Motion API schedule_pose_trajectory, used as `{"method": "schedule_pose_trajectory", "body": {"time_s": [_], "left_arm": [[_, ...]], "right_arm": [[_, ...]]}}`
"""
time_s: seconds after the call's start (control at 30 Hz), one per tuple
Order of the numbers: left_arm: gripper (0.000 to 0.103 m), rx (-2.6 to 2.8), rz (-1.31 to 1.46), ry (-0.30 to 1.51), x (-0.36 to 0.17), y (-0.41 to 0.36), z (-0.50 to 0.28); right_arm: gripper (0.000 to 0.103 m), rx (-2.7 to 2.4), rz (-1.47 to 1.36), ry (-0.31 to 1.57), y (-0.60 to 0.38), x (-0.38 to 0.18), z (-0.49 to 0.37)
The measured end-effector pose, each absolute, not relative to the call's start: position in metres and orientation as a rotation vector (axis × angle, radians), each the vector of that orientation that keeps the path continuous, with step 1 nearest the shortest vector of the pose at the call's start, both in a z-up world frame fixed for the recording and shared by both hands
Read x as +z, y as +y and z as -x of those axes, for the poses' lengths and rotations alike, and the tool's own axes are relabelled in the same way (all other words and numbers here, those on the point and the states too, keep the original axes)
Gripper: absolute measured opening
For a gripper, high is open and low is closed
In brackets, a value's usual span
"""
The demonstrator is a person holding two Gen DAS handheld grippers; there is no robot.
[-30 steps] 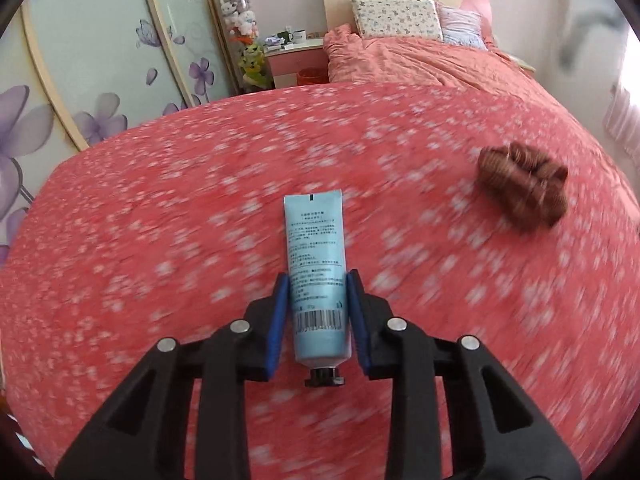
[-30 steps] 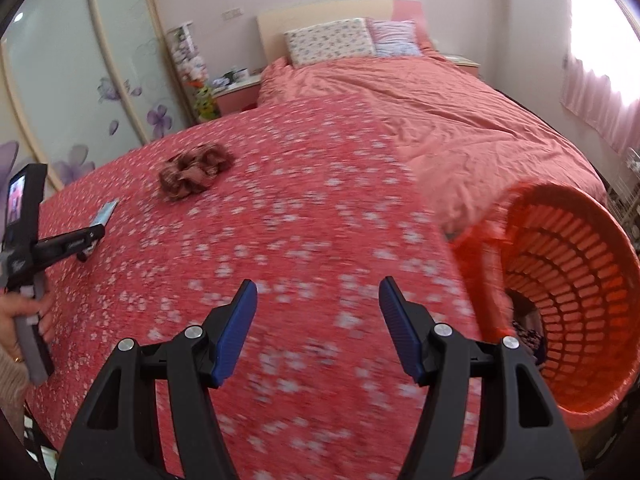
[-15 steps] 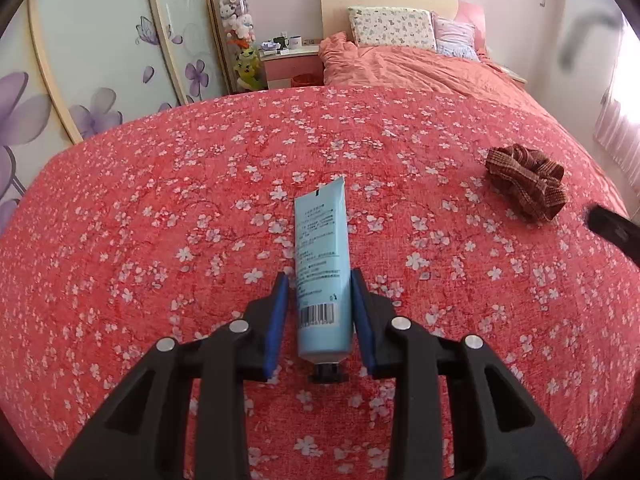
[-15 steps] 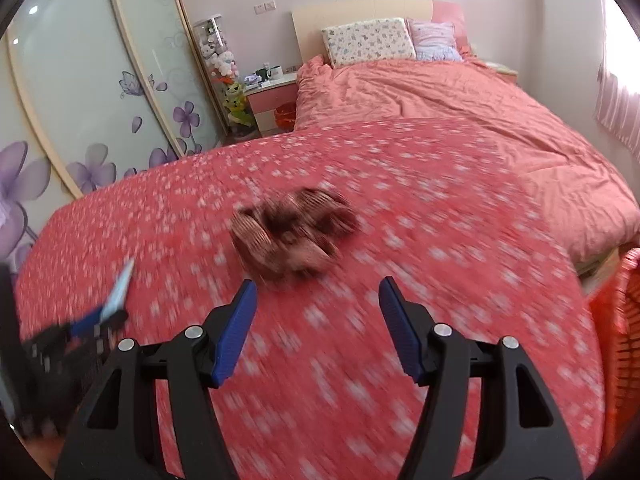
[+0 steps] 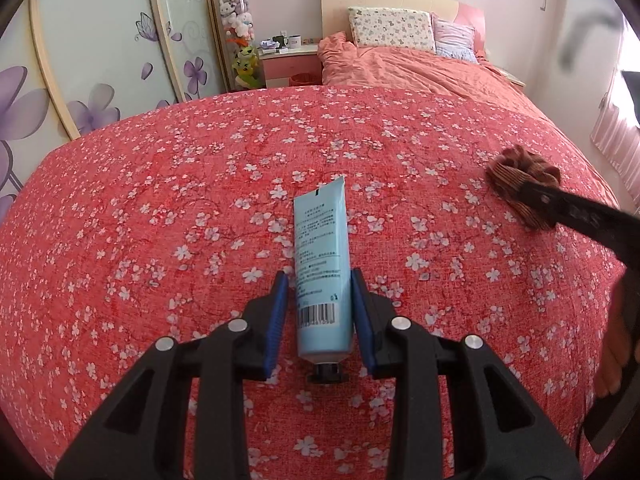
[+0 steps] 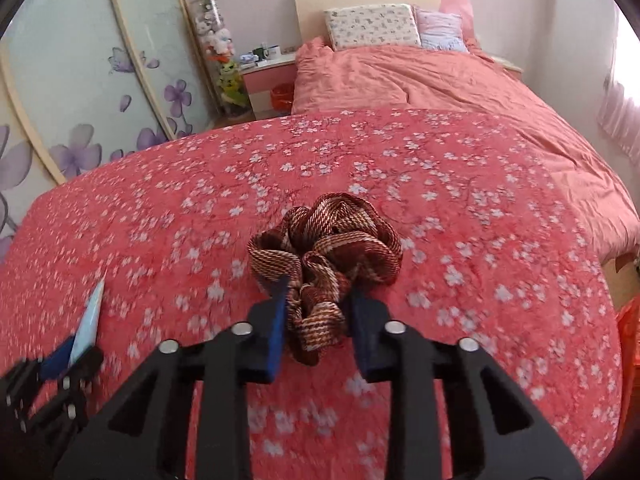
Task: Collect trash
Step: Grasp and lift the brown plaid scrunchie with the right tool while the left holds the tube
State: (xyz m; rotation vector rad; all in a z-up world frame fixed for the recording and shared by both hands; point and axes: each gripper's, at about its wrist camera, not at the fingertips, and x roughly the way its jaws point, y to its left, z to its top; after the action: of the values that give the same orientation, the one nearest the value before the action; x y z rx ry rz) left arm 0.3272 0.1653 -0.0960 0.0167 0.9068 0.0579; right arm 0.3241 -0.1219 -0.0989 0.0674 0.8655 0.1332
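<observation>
A light blue tube [image 5: 322, 280] with a black cap lies between the blue pads of my left gripper [image 5: 319, 284], which is shut on it above the red flowered bedspread [image 5: 160, 220]. A crumpled brown and white woven cloth [image 6: 332, 248] lies on the bedspread. My right gripper [image 6: 318, 296] is shut on the cloth's near end. The cloth also shows in the left wrist view [image 5: 520, 184], with the right gripper [image 5: 536, 200] on it. The tube shows at the left of the right wrist view [image 6: 90, 320].
A pink duvet [image 6: 420, 76] and pillows [image 6: 372, 26] lie at the bed's head. A nightstand [image 5: 290, 62] and a stuffed-toy column [image 5: 240, 32] stand by the flowered wardrobe doors [image 5: 100, 60]. An orange basket's edge [image 6: 630, 340] shows at the right.
My right gripper swung left from the orange basket to the cloth and closed on it. My left gripper kept hold of the tube and stayed over the bedspread.
</observation>
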Motion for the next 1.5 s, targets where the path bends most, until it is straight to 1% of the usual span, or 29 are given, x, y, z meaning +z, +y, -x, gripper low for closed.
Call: {"method": "schedule_pose_trajectory", "body": {"time_s": [0.3, 0.37, 0.47, 0.53, 0.7, 1.13, 1.5], "left_arm": [[0.033, 0.058, -0.017, 0.907, -0.096, 0.165, -0.327], [0.033, 0.059, -0.018, 0.907, -0.096, 0.166, -0.327], [0.033, 0.058, -0.018, 0.907, -0.096, 0.167, -0.327], [0.033, 0.058, -0.018, 0.907, -0.096, 0.166, -0.327], [0.033, 0.058, -0.017, 0.907, -0.096, 0.166, -0.327], [0.033, 0.031, -0.010, 0.905, -0.097, 0.173, -0.327], [0.033, 0.029, -0.067, 0.921, -0.097, 0.146, -0.316]], "right_arm": [[0.026, 0.109, -0.028, 0.873, -0.174, -0.097, -0.236], [0.026, 0.108, -0.025, 0.877, -0.183, -0.098, -0.228], [0.029, 0.103, -0.010, 0.868, -0.189, -0.099, -0.214], [0.035, 0.101, -0.009, 0.869, -0.188, -0.099, -0.218], [0.039, 0.099, -0.044, 0.870, -0.186, -0.105, -0.229], [0.041, 0.103, -0.048, 0.870, -0.188, -0.107, -0.224], [0.042, 0.114, -0.043, 0.867, -0.195, -0.109, -0.219]]}}
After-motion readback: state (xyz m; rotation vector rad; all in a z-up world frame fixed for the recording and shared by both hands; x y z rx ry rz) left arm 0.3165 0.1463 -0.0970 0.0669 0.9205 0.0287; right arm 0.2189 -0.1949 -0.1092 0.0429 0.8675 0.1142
